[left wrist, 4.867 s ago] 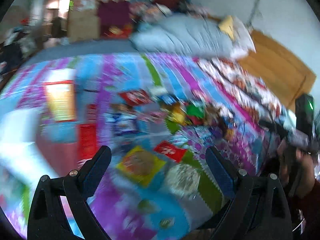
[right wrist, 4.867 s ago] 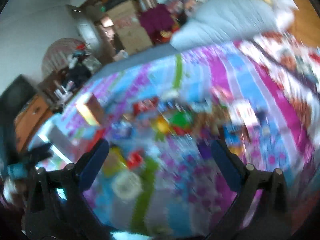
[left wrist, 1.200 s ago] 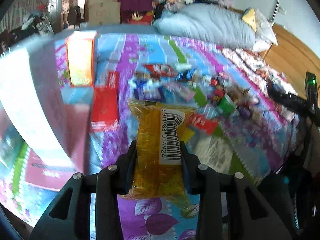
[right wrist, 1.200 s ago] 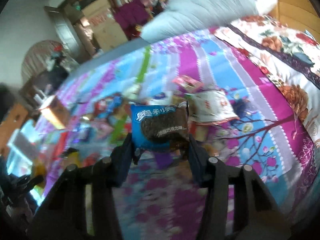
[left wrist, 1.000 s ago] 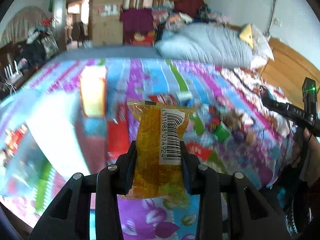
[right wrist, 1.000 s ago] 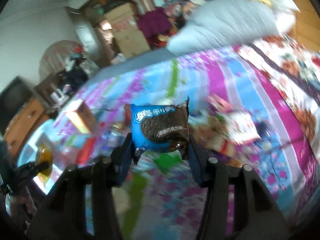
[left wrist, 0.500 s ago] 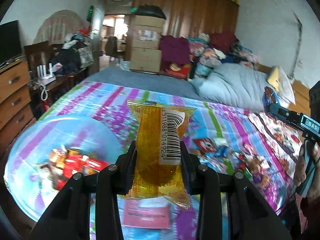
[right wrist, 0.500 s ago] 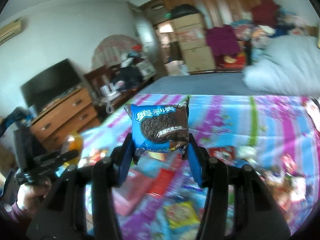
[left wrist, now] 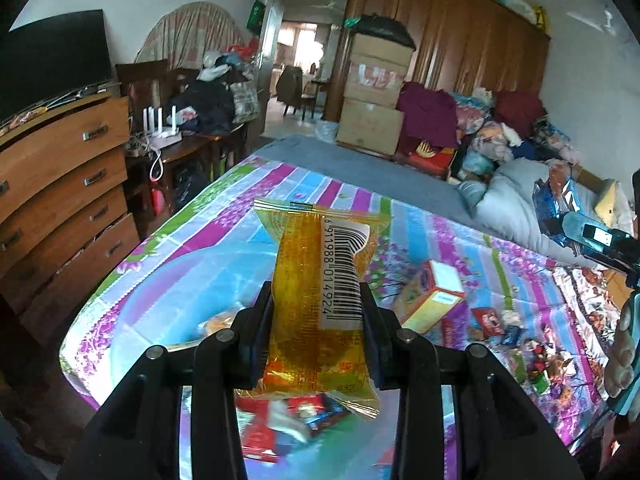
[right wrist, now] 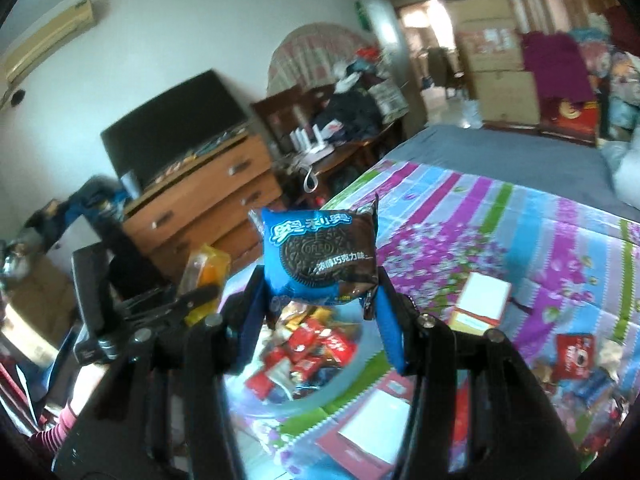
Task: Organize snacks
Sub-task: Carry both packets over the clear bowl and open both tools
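Overhead, left gripper (left wrist: 318, 320) clamping yellow packet (left wrist: 320, 296), bowl (right wrist: 340, 396) rim below

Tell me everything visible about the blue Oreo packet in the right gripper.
The Oreo packet is a small, puffy, glossy blue plastic pouch printed with a dark sandwich cookie, white Chinese lettering and a brown right side. It looks sealed, with crimped ends. It stands roughly upright, front to the camera, pinched at its lower sides by the right gripper, above a clear bowl of wrapped snacks on the bed. Only the fingers touch it.

Wooden dresser (left wrist: 60, 184), wardrobe (left wrist: 452, 44), apparently sunlit doorway (left wrist: 298, 44).
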The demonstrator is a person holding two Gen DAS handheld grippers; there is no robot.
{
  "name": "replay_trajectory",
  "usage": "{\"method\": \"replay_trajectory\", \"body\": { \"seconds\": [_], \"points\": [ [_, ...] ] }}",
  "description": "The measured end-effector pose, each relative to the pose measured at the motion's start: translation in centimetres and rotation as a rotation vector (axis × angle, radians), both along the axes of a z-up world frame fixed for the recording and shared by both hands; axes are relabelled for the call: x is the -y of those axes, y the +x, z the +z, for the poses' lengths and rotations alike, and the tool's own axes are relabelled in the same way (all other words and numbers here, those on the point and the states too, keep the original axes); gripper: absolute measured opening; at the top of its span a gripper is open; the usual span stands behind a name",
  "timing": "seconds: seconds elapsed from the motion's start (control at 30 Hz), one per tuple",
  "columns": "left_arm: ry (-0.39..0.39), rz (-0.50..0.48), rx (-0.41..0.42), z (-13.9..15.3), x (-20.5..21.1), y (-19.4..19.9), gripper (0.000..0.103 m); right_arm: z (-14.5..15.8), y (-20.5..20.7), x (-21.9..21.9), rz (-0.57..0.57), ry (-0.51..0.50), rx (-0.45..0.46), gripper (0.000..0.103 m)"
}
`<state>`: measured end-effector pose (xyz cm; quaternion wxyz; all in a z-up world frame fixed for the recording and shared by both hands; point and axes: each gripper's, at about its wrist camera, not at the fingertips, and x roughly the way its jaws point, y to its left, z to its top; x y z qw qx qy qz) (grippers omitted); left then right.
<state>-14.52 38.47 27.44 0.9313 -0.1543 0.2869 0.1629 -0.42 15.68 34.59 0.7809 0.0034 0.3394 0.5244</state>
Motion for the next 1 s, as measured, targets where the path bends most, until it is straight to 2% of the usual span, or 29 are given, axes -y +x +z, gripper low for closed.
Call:
{"method": "replay_trajectory", "body": {
  "seconds": [0.2, 0.57, 1.0],
  "points": [
    [-0.032, 0.005, -0.041, -1.8, -1.7, 0.6, 0.039, -1.5, -1.1, -4.0, 0.066, -0.052, -0.057, 0.051],
    [-0.063, 0.047, -0.123, -5.2, -4.7, 1.0, 0.039, -3.0, -3.5, -8.5, 0.145, -0.13, -0.068, 0.051],
    [-0.083, 0.066, -0.135, -6.5, -6.6, 0.5, 0.039, -3.9, -5.0, -11.3, 0.178, -0.164, -0.075, 0.052]
  ]
}}
